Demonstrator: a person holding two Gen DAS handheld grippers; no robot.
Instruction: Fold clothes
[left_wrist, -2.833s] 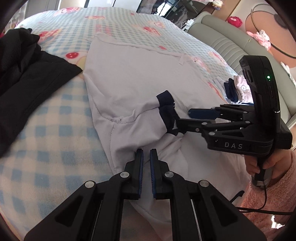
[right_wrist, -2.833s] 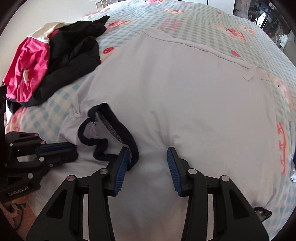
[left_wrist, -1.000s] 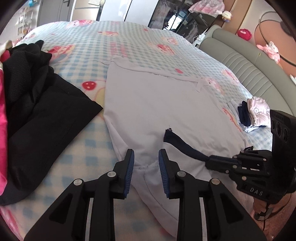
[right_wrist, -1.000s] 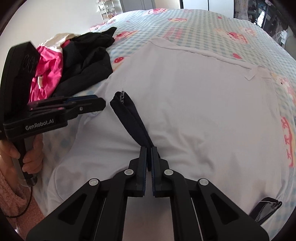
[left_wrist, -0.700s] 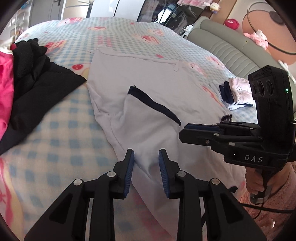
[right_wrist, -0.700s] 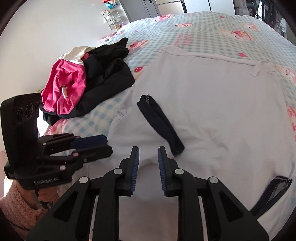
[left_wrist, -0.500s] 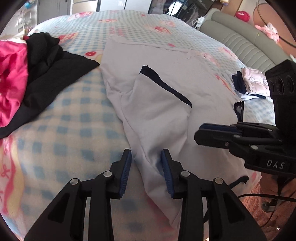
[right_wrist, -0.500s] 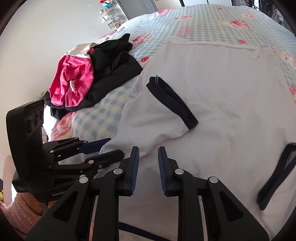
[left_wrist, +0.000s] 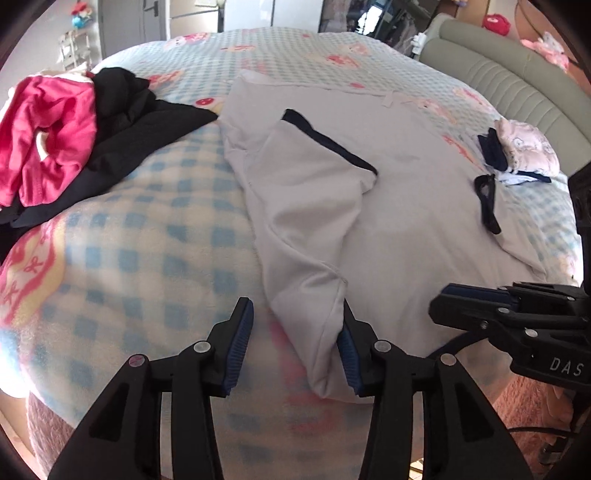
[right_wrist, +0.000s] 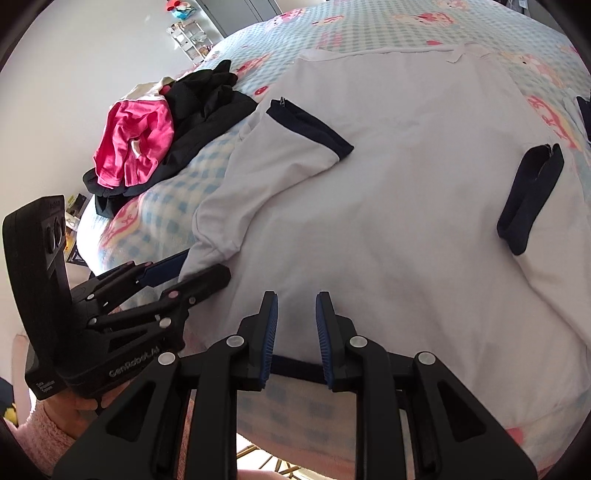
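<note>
Your left gripper (left_wrist: 293, 343) has spread wide since half a second ago, when its jaws were only slightly parted; the folded near edge of the shirt (left_wrist: 399, 192) now lies loosely between the fingers, and they grip nothing. Your right gripper (right_wrist: 295, 328) has kept its small gap and holds nothing; it sits over the shirt's dark near hem. The view has pulled back toward the near edge of the bed (left_wrist: 147, 229), so more of the checked blanket shows.

The white shirt lies spread across the middle of the bed, its left sleeve (left_wrist: 314, 166) folded in over the body, navy cuff on top. The right sleeve's cuff (right_wrist: 530, 199) lies out at the far side.

Left of the shirt, a black garment (left_wrist: 140, 122) touches its edge, with a pink garment (left_wrist: 44, 136) piled against it. On the right, a small bundle of folded clothes (left_wrist: 524, 147) sits near the grey headboard (left_wrist: 509, 85). Nothing lies across the shirt.
</note>
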